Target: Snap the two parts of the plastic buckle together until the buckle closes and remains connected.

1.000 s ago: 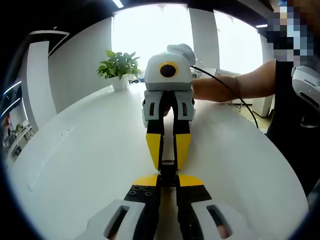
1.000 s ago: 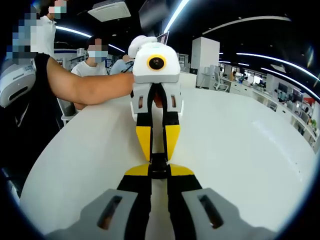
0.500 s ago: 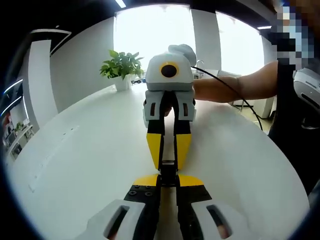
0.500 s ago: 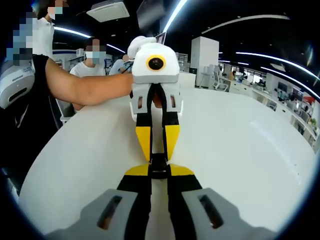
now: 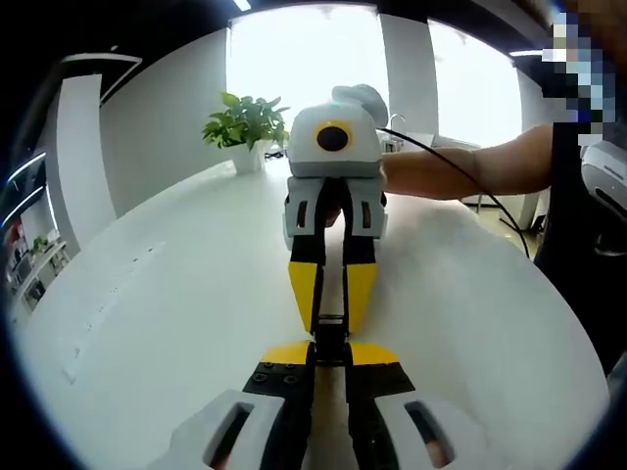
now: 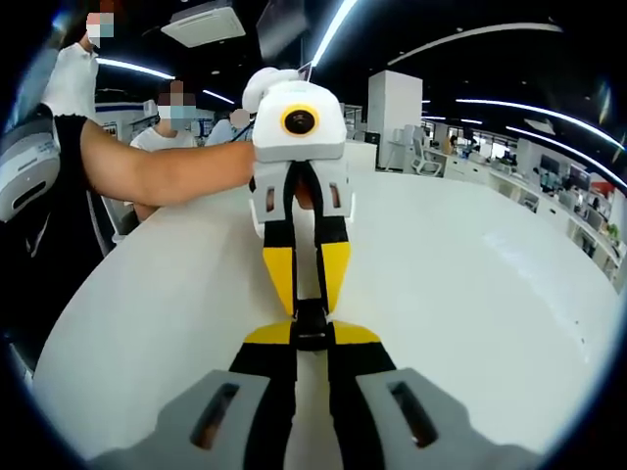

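The white worktop [image 5: 147,323] lies bare and wide at 9 o'clock, its far edge curving past a potted plant [image 5: 245,122] at 11. Left tongs [image 5: 330,352] and right tongs [image 5: 331,308] meet nose to nose, each clamped on the black buckle [image 5: 330,331] between them. A forearm [image 5: 460,171] reaches in from 2 o'clock. Seated people [image 6: 181,122] wait beyond the worktop's rim.

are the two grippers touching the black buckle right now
Touching. In the left gripper view, the left gripper and right gripper meet tip to tip, both shut on the buckle.
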`<state>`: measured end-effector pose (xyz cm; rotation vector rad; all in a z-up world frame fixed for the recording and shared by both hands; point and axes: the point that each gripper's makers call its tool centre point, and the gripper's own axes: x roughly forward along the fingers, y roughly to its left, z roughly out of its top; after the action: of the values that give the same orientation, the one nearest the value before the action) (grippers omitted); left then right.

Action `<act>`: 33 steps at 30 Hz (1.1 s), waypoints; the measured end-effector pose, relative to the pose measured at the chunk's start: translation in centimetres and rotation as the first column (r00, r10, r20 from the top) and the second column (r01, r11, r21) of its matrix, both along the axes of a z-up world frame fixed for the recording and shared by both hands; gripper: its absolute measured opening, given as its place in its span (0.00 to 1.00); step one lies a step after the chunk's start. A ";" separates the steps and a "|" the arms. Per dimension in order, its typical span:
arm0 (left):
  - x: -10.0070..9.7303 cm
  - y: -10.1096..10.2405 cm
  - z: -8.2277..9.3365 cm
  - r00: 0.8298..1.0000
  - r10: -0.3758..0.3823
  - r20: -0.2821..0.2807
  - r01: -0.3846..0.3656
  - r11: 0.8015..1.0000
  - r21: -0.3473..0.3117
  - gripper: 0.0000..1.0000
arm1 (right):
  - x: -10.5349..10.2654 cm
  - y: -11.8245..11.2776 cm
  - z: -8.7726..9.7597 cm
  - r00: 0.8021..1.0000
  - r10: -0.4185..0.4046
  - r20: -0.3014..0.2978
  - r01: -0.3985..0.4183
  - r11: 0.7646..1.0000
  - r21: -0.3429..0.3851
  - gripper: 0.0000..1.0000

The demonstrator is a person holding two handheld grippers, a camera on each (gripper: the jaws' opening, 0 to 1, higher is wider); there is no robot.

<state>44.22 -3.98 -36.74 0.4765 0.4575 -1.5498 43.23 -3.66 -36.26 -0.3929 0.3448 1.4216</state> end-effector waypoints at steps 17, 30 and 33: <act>2.2 -0.2 0.0 1.000 0.008 -0.004 -0.008 1.000 0.006 0.09 | 2.2 0.0 0.0 1.000 -0.001 -0.002 0.001 1.000 -0.022 0.09; 4.7 -0.4 0.4 1.000 0.018 -0.001 -0.018 1.000 0.008 0.09 | 4.7 -0.4 0.1 1.000 -0.010 -0.007 0.010 1.000 -0.007 0.09; 5.0 -0.4 0.2 1.000 0.019 -0.007 -0.018 1.000 0.012 0.09 | 4.8 -0.4 0.0 1.000 -0.008 -0.003 0.008 1.000 -0.014 0.09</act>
<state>49.20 -4.35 -36.54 0.4748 0.4761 -1.5322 48.08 -4.05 -36.24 -0.4006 0.3589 1.4124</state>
